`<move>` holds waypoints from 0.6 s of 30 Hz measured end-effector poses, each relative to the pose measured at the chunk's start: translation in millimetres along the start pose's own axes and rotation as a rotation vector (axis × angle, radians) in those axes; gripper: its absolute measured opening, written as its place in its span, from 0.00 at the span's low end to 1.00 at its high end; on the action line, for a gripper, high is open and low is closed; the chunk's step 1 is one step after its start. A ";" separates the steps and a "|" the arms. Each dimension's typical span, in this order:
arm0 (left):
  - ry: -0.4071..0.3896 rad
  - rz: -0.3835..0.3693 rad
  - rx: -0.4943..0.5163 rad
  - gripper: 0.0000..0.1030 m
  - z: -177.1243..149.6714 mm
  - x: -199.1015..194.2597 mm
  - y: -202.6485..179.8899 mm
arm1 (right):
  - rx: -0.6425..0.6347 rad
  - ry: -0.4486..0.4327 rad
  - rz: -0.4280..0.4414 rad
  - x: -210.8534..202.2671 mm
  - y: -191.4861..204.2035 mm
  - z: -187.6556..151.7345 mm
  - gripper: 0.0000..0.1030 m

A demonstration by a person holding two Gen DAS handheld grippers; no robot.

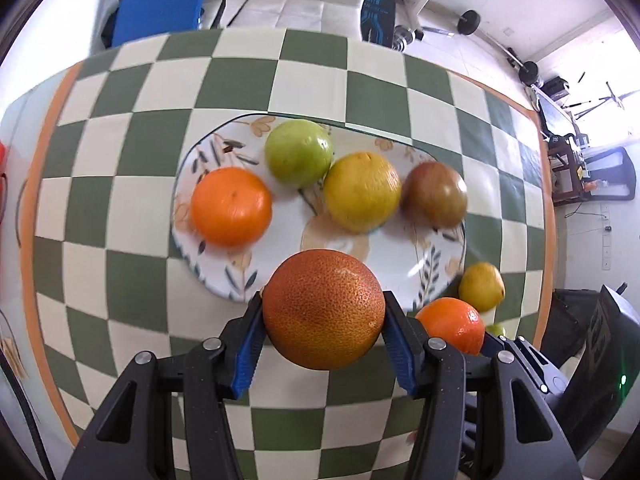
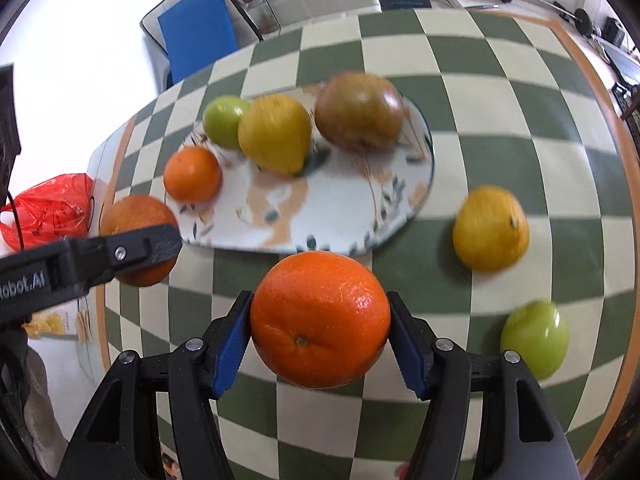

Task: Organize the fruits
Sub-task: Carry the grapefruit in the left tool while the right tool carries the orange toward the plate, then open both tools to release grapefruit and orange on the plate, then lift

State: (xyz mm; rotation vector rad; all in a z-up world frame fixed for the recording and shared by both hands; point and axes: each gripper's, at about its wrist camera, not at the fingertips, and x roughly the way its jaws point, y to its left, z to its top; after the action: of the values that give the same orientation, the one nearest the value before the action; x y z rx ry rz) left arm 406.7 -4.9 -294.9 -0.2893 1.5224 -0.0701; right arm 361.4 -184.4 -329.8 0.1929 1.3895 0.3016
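My left gripper [image 1: 323, 312] is shut on a dark reddish orange [image 1: 323, 309], held above the near rim of the floral plate [image 1: 224, 280]. The plate holds an orange [image 1: 231, 205], a green apple [image 1: 299, 152], a yellow citrus [image 1: 362, 191] and a red-green apple [image 1: 435, 193]. My right gripper [image 2: 320, 316] is shut on a bright orange [image 2: 320, 318] above the cloth in front of the plate [image 2: 340, 220]. The left gripper with its orange [image 2: 136, 216] shows at the left of the right wrist view.
A yellow citrus [image 2: 491, 227] and a green apple [image 2: 535, 337] lie on the checkered tablecloth [image 2: 500, 140] right of the plate. A red plastic bag [image 2: 48, 212] sits at the table's left end. Chairs and gym gear stand beyond the table.
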 end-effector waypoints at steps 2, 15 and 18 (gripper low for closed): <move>0.034 -0.011 -0.014 0.51 10.9 13.3 -2.0 | -0.010 0.005 -0.007 6.8 5.8 13.0 0.65; 0.170 -0.037 -0.066 0.51 26.4 64.6 6.2 | -0.078 0.068 -0.051 66.8 13.1 55.3 0.65; 0.139 -0.015 -0.048 0.57 25.2 60.6 4.4 | -0.079 0.070 -0.051 69.3 15.3 57.6 0.66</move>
State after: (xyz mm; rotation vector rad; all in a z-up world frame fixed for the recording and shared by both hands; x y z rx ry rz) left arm 434.3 -10.7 -354.3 -0.3403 1.6613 -0.0665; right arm 427.1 -145.2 -379.9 0.0818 1.4462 0.3226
